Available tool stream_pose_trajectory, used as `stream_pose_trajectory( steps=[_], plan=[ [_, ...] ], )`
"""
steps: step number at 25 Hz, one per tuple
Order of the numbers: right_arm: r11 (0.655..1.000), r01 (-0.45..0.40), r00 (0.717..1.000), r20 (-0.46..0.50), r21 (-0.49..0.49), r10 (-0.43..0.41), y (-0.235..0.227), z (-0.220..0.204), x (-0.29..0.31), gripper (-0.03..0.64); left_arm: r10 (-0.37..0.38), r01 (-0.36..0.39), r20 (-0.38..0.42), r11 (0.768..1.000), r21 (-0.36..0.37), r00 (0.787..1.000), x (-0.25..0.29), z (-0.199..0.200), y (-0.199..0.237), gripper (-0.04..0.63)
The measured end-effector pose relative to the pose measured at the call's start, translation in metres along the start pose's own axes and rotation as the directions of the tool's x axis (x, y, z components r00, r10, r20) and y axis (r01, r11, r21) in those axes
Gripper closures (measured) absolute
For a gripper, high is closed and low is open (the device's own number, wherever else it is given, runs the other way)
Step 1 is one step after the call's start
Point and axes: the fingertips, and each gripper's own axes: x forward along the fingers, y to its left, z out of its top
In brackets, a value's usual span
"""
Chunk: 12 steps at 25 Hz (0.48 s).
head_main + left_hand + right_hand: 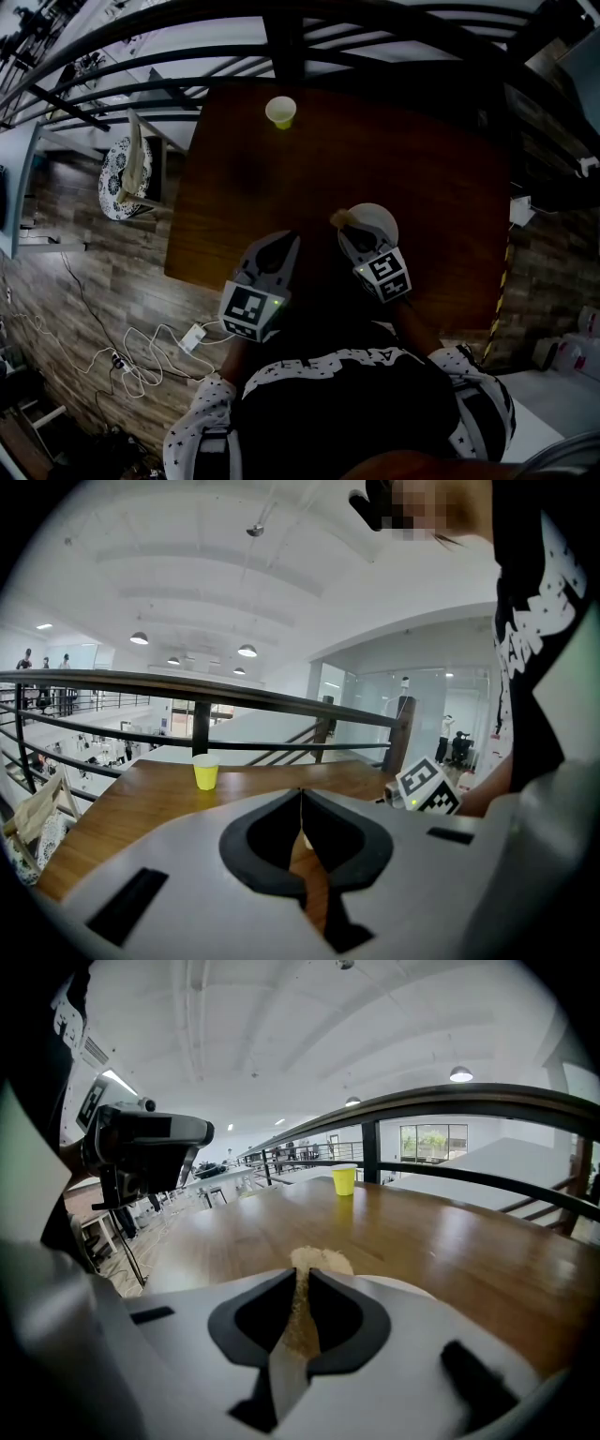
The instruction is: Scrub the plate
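In the head view, the plate (382, 217) is seen on the table (431, 159) directly under the right gripper (349, 232), the nearer one; the left gripper (281, 246) is beside it. In the left gripper view, the jaws are pressed together on nothing. In the right gripper view, a sponge (314, 1261) is clamped, pointing forward over the plate.

Your grey two-jaw left gripper (285, 244), jaws pressed together, points to 1 o'clock; your right gripper (350, 232), pointing to 11, pinches a tan fibrous scrubber (340, 218).
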Motion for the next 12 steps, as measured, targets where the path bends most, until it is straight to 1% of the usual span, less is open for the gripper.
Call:
stream_pose_trajectory(
  steps=[5, 12],
  plan=[
    [1.000, -0.021, 1.000, -0.016, 0.011, 0.021, 0.008, -0.007, 0.000, 0.568, -0.003, 0.003, -0.001, 1.000, 0.001, 1.000, -0.003, -0.001, 0.000, 0.581],
    [0.999, -0.033, 0.999, -0.012, 0.011, 0.033, 0.015, -0.010, -0.003, 0.568, -0.006, 0.006, 0.001, 1.000, 0.008, 1.000, -0.005, -0.002, -0.006, 0.581]
  ],
)
